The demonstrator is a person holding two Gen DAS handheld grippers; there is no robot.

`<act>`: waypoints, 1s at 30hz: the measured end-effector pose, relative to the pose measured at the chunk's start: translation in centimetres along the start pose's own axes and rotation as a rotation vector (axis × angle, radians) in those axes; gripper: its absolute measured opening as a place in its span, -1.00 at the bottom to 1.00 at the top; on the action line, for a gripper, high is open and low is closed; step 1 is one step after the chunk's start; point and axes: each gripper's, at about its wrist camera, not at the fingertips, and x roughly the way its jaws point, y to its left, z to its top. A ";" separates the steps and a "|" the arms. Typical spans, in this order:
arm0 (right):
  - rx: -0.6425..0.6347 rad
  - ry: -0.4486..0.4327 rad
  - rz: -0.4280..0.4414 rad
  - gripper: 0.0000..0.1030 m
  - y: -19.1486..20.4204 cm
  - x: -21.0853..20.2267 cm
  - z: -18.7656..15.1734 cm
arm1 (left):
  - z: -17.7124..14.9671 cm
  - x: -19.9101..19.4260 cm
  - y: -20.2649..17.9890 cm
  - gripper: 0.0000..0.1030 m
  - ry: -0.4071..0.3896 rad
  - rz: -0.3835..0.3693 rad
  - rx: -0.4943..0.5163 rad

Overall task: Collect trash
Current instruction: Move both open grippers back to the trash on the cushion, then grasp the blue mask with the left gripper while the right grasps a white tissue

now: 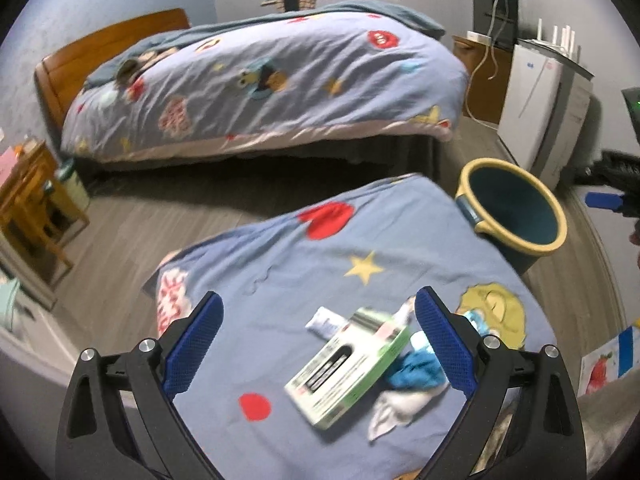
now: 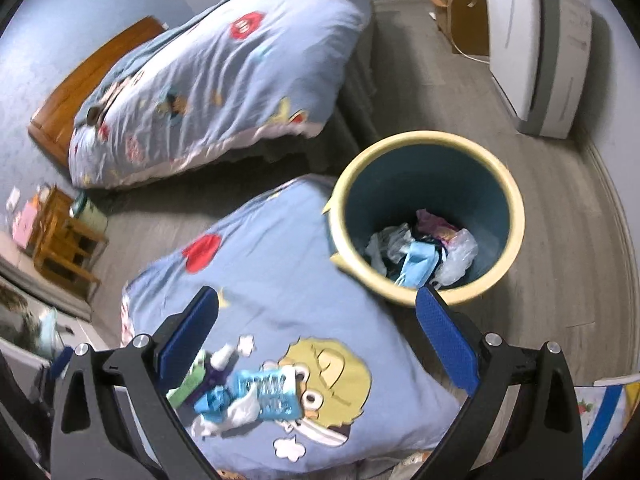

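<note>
A green and white box (image 1: 348, 368) lies on the blue patterned quilt (image 1: 320, 272), with a small white tube (image 1: 326, 322), a blue wrapper (image 1: 416, 374) and crumpled white paper (image 1: 394, 408) beside it. My left gripper (image 1: 318, 340) hovers open just above this pile, nothing held. The right wrist view shows the same pile: the blue wrapper (image 2: 268, 396), white paper (image 2: 236, 412) and the box's green edge (image 2: 188, 384). My right gripper (image 2: 318, 340) is open and empty above the quilt (image 2: 280, 280). The blue bin with a yellow rim (image 2: 428, 216) holds several pieces of trash (image 2: 420, 252).
The bin (image 1: 512, 212) stands on the wood floor (image 2: 560, 240) by the quilt's corner. A second bed with a wooden headboard (image 1: 260, 80) lies beyond. A wooden stool (image 1: 32, 208) is at left, a white appliance (image 1: 536, 108) at right. A picture book (image 1: 608, 364) lies lower right.
</note>
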 end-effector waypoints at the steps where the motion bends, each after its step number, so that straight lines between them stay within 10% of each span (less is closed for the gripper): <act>1: -0.019 0.003 -0.014 0.89 0.6 0.1 -0.5 | -0.5 0.2 0.7 0.86 0.008 -0.001 -0.009; 17: -0.138 0.157 -0.045 0.85 7.1 5.9 -10.7 | -3.9 2.0 1.8 0.86 0.088 -0.031 -0.010; 24: -0.124 0.247 -0.012 -0.12 7.5 8.9 -12.2 | -4.2 2.2 2.1 0.86 0.102 -0.026 -0.011; 30: -0.180 0.291 -0.027 -0.49 9.1 11.4 -13.0 | -4.6 2.3 2.0 0.86 0.108 -0.034 0.011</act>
